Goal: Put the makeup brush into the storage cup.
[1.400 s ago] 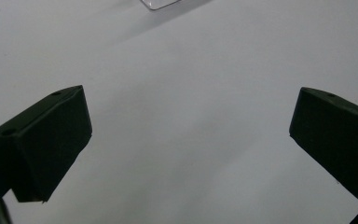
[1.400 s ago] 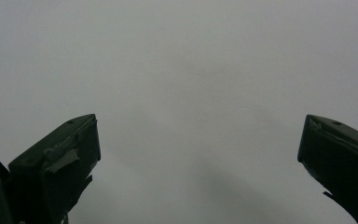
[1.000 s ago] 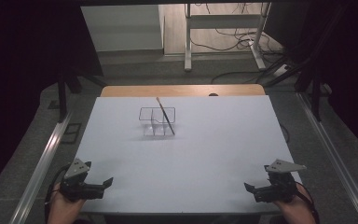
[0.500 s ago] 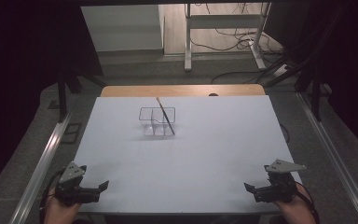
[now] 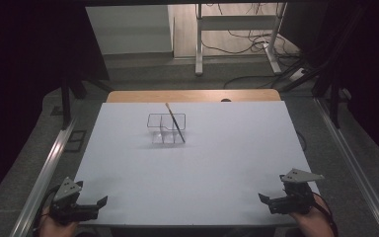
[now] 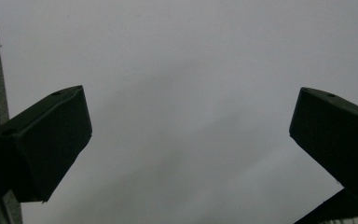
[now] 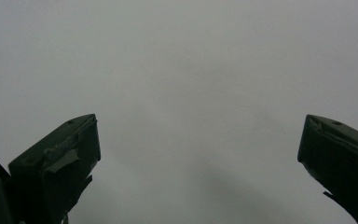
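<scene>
A clear plastic organiser (image 5: 166,128) with several compartments stands at the middle back of the white table (image 5: 202,168). A thin brush (image 5: 174,122) leans in its right compartment, handle tip up and to the back. My left gripper (image 5: 100,201) rests at the near left corner, jaws wide apart over bare white surface (image 6: 191,116). At the near right edge my right gripper (image 5: 261,198) is likewise open, with nothing between its fingers (image 7: 60,163). Both are far from the organiser.
A wooden strip (image 5: 192,95) borders the table's far edge. Metal rails (image 5: 44,173) run along both sides. Beyond the table stand a white desk frame (image 5: 237,29) and loose cables on the floor.
My left gripper has drawn back toward the near left corner, a little lower in the high view. The right gripper and the organiser have stayed put.
</scene>
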Available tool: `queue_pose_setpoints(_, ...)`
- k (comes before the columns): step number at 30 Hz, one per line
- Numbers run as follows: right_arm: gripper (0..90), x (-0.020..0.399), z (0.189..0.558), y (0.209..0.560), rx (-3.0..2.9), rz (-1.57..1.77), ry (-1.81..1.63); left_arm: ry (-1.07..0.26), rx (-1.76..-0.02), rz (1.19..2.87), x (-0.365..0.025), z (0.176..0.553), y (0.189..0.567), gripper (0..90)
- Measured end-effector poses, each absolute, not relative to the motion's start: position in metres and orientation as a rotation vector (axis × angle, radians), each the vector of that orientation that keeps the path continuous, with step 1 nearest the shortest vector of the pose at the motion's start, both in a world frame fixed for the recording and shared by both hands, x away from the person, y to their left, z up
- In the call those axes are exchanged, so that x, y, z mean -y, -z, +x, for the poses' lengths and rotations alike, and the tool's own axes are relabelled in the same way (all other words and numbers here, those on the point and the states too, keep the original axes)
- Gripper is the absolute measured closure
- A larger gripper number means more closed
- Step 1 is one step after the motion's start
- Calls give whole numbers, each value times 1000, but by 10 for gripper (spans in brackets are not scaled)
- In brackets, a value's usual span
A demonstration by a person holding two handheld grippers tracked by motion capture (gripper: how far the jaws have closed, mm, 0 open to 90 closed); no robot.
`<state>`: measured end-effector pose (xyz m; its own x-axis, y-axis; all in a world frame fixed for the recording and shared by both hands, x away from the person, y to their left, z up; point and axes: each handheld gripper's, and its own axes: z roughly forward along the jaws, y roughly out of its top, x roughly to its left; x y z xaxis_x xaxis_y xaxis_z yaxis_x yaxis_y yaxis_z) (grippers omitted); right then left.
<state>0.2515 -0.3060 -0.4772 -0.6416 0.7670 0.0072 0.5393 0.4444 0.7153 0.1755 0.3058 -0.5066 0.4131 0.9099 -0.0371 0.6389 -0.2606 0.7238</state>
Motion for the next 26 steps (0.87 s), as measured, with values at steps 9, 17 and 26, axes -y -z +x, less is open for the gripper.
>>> queue_pose_setpoints(9,0,306,251,477,-2383,1119,-1006,-536,-1329,1996,-312,167,510,0)
queue_pose_setpoints(17,0,306,251,477,-2386,1118,-1004,-544,-1349,2017,-317,161,517,0)
queue_pose_setpoints(26,0,305,252,478,-2393,1119,-996,-520,-1374,2016,-320,161,520,0)
